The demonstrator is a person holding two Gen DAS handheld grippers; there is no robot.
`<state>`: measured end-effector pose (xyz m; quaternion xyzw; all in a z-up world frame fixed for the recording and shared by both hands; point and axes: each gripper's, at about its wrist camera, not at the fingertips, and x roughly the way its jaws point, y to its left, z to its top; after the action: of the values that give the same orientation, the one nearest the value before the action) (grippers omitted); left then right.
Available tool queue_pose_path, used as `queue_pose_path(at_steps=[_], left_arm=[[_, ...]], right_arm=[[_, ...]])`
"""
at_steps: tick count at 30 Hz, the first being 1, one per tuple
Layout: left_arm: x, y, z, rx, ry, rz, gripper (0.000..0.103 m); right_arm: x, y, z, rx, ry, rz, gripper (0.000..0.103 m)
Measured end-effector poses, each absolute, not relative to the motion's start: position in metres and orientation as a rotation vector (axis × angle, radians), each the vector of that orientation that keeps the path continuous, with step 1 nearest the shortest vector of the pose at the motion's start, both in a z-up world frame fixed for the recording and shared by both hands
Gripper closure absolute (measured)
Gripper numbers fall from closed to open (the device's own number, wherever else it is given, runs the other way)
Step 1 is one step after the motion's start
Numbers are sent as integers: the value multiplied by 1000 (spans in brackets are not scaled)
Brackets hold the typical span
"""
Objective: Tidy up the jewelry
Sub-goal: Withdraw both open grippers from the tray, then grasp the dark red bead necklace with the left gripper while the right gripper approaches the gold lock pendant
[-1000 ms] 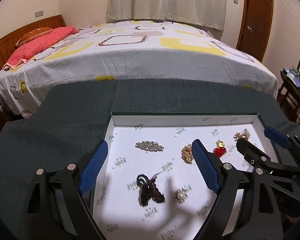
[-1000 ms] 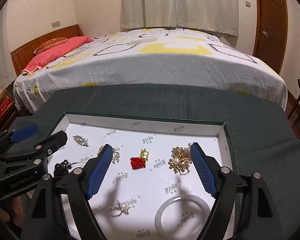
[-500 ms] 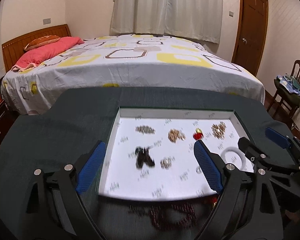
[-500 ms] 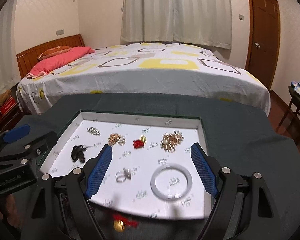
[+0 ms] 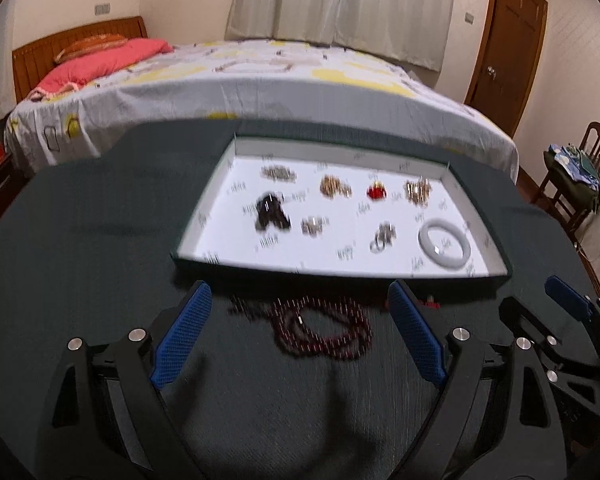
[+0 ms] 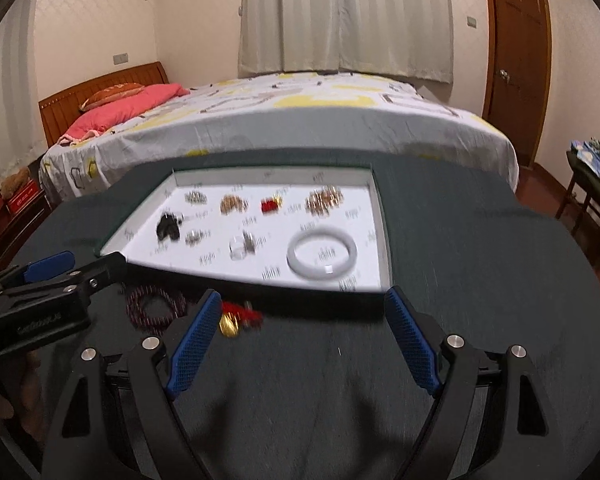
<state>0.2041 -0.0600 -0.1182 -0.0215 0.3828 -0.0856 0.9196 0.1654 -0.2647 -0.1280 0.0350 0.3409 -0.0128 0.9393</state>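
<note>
A white-lined tray (image 5: 204,216) (image 6: 384,240) on the dark table holds several jewelry pieces: a black piece (image 5: 271,213), gold clusters (image 5: 335,187), a red charm (image 5: 377,191), a ring (image 5: 383,237) and a white bangle (image 5: 444,243) (image 6: 322,253). A dark red bead necklace (image 5: 320,324) (image 6: 156,306) lies on the table before the tray, with a red tassel and gold bead (image 6: 236,320). My left gripper (image 5: 300,332) is open, above the necklace. My right gripper (image 6: 300,340) is open and empty, right of the tassel.
The dark cloth-covered table (image 5: 80,240) ends at a bed (image 5: 260,80) behind it. A wooden door (image 6: 516,60) and a chair (image 5: 580,176) with clothes stand at the right. A nightstand (image 6: 16,216) is at the left.
Both grippers have pulled back and up from over the tray. The whole tray and the bead necklace in front of it have come into view. Both grippers stay open.
</note>
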Motion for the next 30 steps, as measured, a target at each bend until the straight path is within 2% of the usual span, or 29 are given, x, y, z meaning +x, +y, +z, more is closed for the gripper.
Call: queue_pose_path(at_steps=[15, 26, 29, 30], left_arm=[[221, -88, -163, 32, 890, -183, 15], [230, -73, -173, 31, 923, -162, 14], [229, -70, -172, 25, 911, -176, 22], [228, -68, -171, 21, 905, -179, 30]], right_arm=[[158, -284, -155, 137, 741, -48, 23], [159, -284, -159, 146, 751, -45, 23], [159, -282, -159, 139, 754, -43, 23], [159, -282, -160, 138, 754, -43, 23]])
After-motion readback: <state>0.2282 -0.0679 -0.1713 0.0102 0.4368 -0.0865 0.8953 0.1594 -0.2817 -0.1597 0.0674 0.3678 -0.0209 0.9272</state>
